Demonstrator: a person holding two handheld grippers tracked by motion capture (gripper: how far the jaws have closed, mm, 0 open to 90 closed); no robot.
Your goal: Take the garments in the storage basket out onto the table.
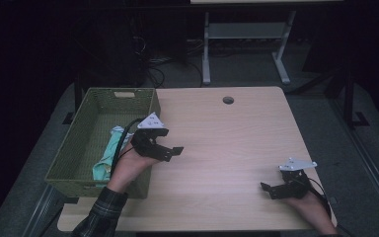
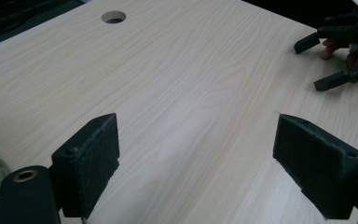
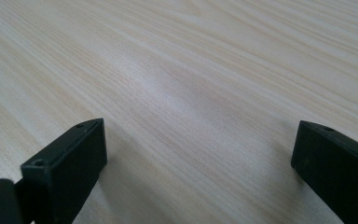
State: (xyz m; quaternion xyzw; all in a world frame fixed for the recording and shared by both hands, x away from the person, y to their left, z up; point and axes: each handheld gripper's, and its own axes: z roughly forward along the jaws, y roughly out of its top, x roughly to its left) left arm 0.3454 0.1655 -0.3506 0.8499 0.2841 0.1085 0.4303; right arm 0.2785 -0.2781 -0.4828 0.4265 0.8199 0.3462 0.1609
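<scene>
Holding my left tongs [image 1: 170,150] wide and empty beside the green basket [image 1: 74,148], its pale cloth [image 1: 107,150] at nine o'clock. Right tongs [image 1: 272,190] gape empty over the desk [image 1: 227,138] at four o'clock.

Bench [image 1: 237,143]: pale wood-grain top, smooth and showing a soft satin sheen, with one round hole [image 1: 228,100] cut through it. Basket [image 1: 86,121]: olive-green woven material, looking coarse and matt, holding a soft mint-green cloth [image 1: 106,153] that is lying crumpled. Left tongs [image 1: 173,152] and right tongs [image 1: 267,189]: matt black plastic, the jaw faces showing a rough, foam-like pad surface, each carrying a flat grey plate; the sleeve [image 1: 101,212] is showing as dark plaid fabric.
</scene>
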